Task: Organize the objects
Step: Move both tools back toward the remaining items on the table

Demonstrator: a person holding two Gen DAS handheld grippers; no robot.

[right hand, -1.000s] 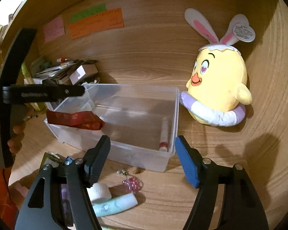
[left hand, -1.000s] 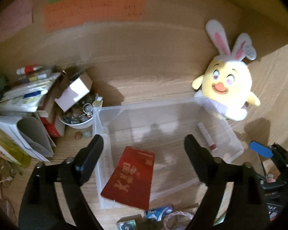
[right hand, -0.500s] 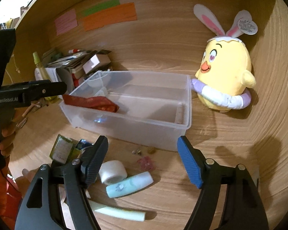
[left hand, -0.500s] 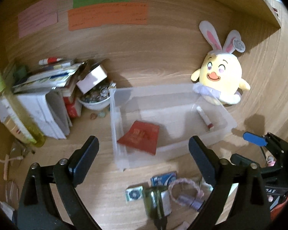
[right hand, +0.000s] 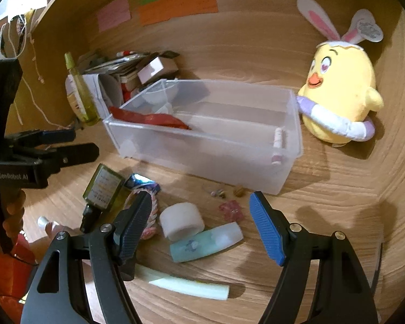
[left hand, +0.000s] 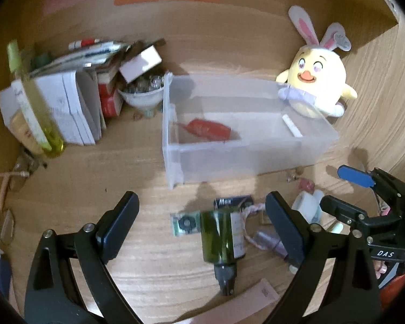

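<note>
A clear plastic bin (left hand: pixel 245 159) (right hand: pixel 202 159) stands on the wooden desk. In it lie a red envelope (left hand: pixel 208 129) (right hand: pixel 148 117) and a white tube (left hand: pixel 291 125) (right hand: pixel 278 145). In front of the bin lies loose clutter: a green bottle (left hand: pixel 222 240) (right hand: pixel 102 186), a white tape roll (right hand: pixel 182 220) (left hand: pixel 309 205), a teal tube (right hand: pixel 205 240), a pale green tube (right hand: pixel 186 286) and a pink braided bracelet (right hand: pixel 152 216). My left gripper (left hand: pixel 201 202) (right hand: pixel 86 143) is open just above the green bottle. My right gripper (right hand: pixel 201 202) is open over the tape roll, holding nothing.
A yellow plush chick (left hand: pixel 316 81) (right hand: pixel 340 94) leans at the bin's right end. Papers, boxes and a bowl of small things (left hand: pixel 140 91) crowd the back left beside a yellow-green bottle (left hand: pixel 32 108). Small cards (left hand: pixel 185 224) lie by the green bottle. A hand (right hand: pixel 16 205) holds the left gripper.
Both grippers have drawn back from the bin and sunk toward the clutter in front of it. The green bottle and tape roll now lie under them. The red envelope stays in the bin.
</note>
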